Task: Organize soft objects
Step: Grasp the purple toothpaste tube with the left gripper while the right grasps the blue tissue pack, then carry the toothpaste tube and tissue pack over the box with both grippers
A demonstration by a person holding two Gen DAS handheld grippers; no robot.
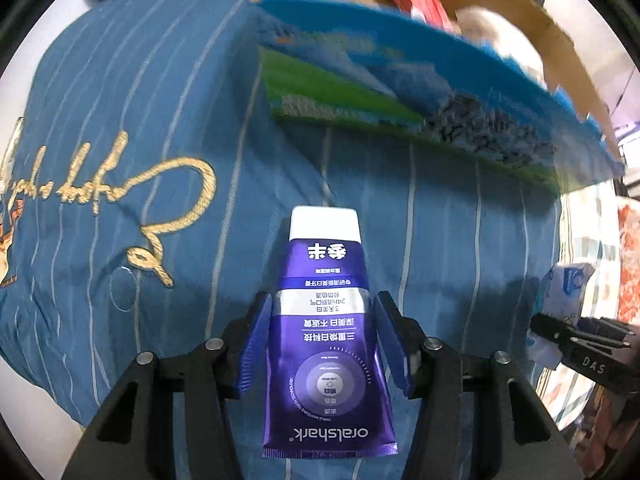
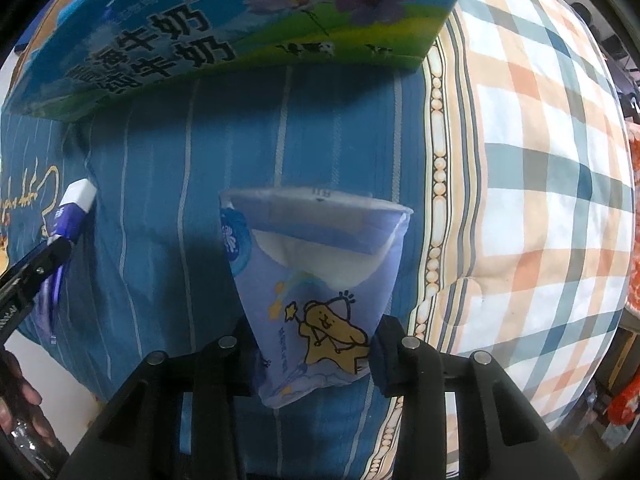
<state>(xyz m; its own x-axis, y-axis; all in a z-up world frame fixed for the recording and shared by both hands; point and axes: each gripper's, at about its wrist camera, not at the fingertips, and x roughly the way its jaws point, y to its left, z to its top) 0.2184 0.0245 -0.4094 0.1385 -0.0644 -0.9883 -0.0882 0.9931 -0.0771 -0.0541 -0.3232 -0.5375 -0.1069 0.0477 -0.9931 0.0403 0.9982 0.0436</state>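
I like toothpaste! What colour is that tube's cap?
White, on a purple toothpaste tube; clearest in the left wrist view.

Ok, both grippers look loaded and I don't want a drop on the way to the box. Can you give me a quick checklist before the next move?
1. Left gripper closed on the toothpaste tube: ok, blue pads press both sides.
2. Right gripper closed on the tissue pack: ok, pack pinched narrow between the fingers.
3. Both items lifted off the blue striped cloth: cannot tell.
4. Milk carton box open on top: ok, items visible inside from the left wrist view.
5. Grippers apart from each other: ok.
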